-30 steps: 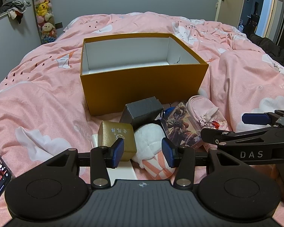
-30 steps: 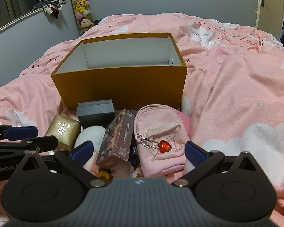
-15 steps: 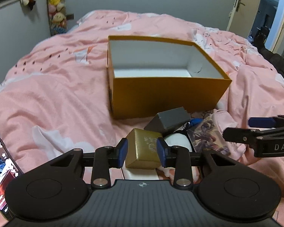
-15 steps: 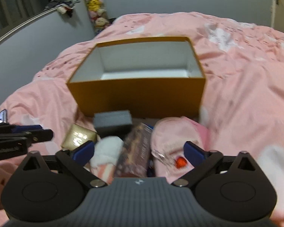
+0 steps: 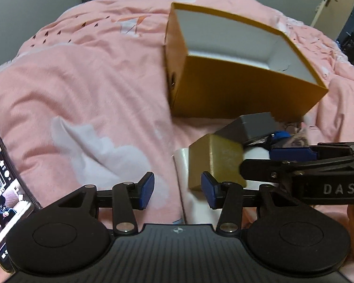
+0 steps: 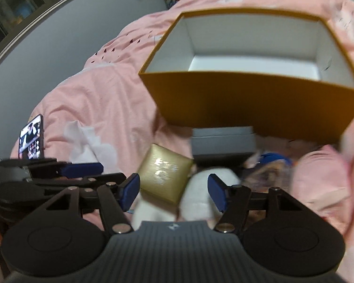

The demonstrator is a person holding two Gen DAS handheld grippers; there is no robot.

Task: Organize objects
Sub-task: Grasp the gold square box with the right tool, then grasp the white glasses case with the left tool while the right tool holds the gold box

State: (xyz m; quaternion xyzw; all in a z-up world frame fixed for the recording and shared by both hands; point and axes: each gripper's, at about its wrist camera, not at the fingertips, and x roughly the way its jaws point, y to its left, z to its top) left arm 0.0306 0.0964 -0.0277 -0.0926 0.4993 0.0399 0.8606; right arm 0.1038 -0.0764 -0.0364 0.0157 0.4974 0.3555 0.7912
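Left wrist view: the left gripper (image 5: 177,189) pointed steeply down at the pink quilt (image 5: 87,89), jaws just reopened, half-wide and empty; the small square gold gift box (image 5: 216,162) lay just past its right pad, apparently let go. Right wrist view: the right gripper (image 6: 174,189), jaws just narrowing, straddled that gold box (image 6: 166,172) without touching, likely to lift it into the large open mustard cardboard box (image 6: 254,103) behind
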